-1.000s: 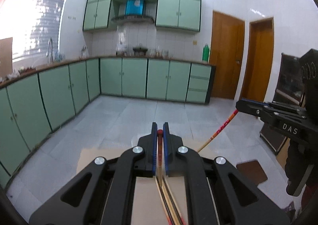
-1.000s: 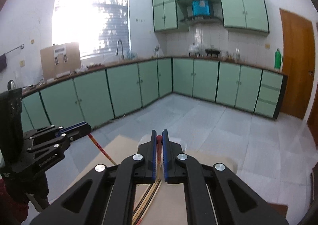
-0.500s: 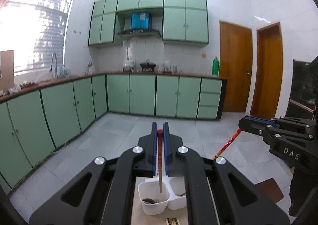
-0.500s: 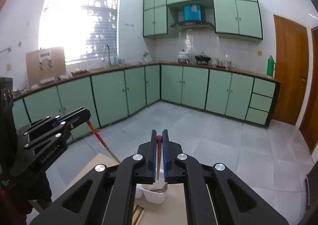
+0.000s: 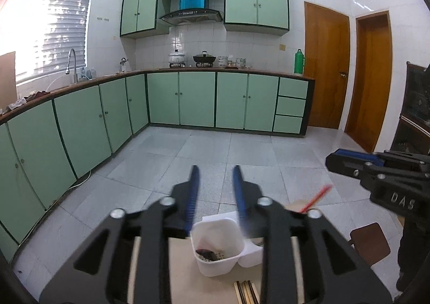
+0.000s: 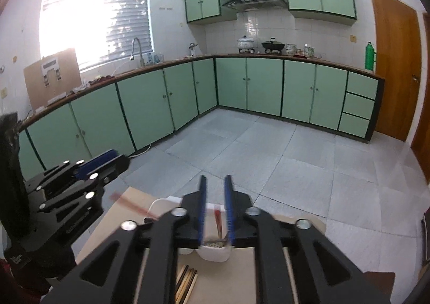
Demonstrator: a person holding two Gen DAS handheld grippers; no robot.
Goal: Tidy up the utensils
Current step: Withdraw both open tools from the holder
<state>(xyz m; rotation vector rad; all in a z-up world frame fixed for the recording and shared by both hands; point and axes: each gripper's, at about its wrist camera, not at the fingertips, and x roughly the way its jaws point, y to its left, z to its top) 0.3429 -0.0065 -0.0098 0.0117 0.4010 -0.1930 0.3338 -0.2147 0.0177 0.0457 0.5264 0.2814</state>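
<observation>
With both of my grippers hanging over the white two-compartment utensil holder (image 5: 215,246), the jaws on each have just been opening. My left gripper (image 5: 214,177) shows a modest gap between its blue pads (image 5: 193,196), and nothing is clamped there. In the right wrist view, a red-tipped chopstick (image 6: 134,204) sits blurred beside that gripper, tilted, its lower end towards the holder; I can't tell if it's touching anything. My right gripper (image 6: 215,188) is parted a bit narrower, pads clear of a second red-tipped chopstick (image 6: 218,220), which stands nearly upright in the gap with its lower end in the holder. From the left wrist view, that one is only a red streak just below the right gripper's tip.

The holder sits on a light tan tabletop (image 5: 185,277), near its far edge. The compartment in front of my left gripper has something dark at the bottom, too unclear to name. A bundle of loose chopsticks (image 6: 185,283) lies flat on the table just on my side of the holder, well under the gripper bodies.
</observation>
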